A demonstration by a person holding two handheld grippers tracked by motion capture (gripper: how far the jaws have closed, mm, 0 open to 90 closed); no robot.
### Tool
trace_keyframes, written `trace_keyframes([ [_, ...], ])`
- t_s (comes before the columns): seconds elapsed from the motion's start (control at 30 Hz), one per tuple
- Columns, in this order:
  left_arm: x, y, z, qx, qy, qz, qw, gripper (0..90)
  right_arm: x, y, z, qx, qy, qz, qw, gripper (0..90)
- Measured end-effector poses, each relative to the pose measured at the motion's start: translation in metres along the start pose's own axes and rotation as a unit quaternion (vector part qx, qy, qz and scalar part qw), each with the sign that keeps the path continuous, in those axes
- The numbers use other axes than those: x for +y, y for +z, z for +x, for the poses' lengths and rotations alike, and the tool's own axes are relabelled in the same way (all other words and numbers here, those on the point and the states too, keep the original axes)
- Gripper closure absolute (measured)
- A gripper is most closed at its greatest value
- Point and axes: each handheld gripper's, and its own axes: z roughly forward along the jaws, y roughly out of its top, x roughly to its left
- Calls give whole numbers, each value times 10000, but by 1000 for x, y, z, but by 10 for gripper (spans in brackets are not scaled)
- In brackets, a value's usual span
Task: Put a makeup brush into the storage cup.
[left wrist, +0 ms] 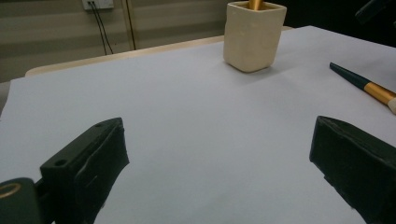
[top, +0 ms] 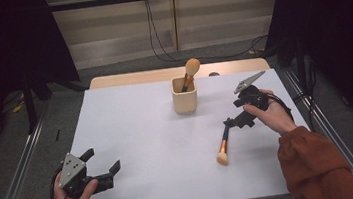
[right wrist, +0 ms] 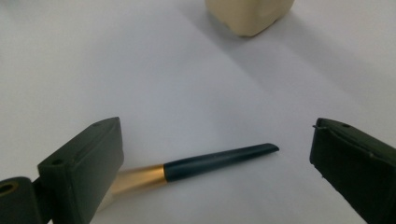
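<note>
The loose brush (top: 223,147) lies flat on the white desk (top: 140,149), right of centre in the high view, bristles toward the lower edge, likely so its dark handle faces the cup (top: 184,94) (which already holds another brush (top: 190,72)). The right gripper (top: 233,121) hovers at that handle's tip, jaws apart around it without touching. The left gripper (top: 105,163) waits, jaws apart, at lower left.

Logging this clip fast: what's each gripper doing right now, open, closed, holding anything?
Left gripper: open, holding nothing.
Right gripper: open, empty, jaws either side of the brush handle lying on the table.
</note>
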Motion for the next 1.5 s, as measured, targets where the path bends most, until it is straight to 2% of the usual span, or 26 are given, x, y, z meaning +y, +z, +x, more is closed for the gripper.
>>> trace_keyframes([
  [0.1, 0, 0, 0, 1, 7, 12, 10000, 39, 1, 0, 0, 95, -93, 225, 9997, 29],
  [0.3, 0, 0, 0, -4, -6, 11, 10000, 39, 2, 5, 1, 103, -236, 725, 9970, 35],
  [0.5, 0, 1, -1, -48, 6, 25, 10000, 39, 1, 10, -2, 126, -220, 1253, 9918, 44],
  [0.7, 0, 1, 0, -39, 1, 10, 10000, 39, -1, 14, -5, 317, -195, 1742, 9840, 46],
  [0.9, 0, 1, -1, -51, 4, 25, 10000, 39, -4, 17, -8, 378, -229, 1942, 9800, 46],
  [1.07, 0, 1, 0, -44, 30, 49, 10000, 39, -5, 20, -7, 446, -391, 1973, 9786, 45],
  [1.17, 0, 1, 0, -44, 32, 53, 10000, 39, -5, 23, -5, 515, -666, 1877, 9786, 47],
  [1.23, 0, 1, 0, -44, 33, 54, 10000, 39, -5, 24, -3, 516, -936, 1784, 9781, 42],
  [1.33, 0, 2, 0, -60, 45, 51, 10000, 39, -4, 28, -2, 575, -1269, 1866, 9725, 45],
  [1.4, 0, 2, -1, -60, 51, 63, 9999, 39, -4, 30, 1, 453, -1610, 1796, 9694, 38],
  [1.5, 0, 2, -1, -72, 65, 73, 9999, 39, -1, 34, 5, 518, -1904, 1947, 9608, 48],
])
